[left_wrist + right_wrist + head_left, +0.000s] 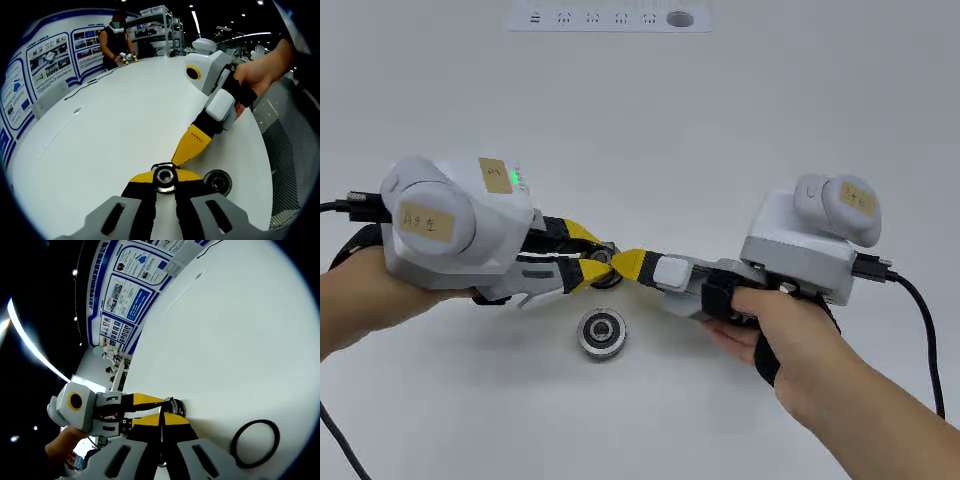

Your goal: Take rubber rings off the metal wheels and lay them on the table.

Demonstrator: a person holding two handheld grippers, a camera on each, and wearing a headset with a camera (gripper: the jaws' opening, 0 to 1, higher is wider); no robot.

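- Left gripper (pixel 165 184), bottom centre, pinches a small silver metal wheel (pixel 165 175) wearing a black rubber ring.
- Right gripper (pixel 177 159), jaws pressed together, touches its rim.
- Second ringed wheel (pixel 602 332) lies lower centre.
- Loose black ring (pixel 255 442) lies lower right.

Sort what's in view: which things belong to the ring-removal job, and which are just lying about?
Job:
left gripper, shut on a metal wheel
right gripper, tips at that wheel's rim
second metal wheel on the table
loose rubber ring

Lying about:
white printed strip at the table's far edge
wall posters

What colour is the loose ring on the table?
The ring is black, clearest in the right gripper view.
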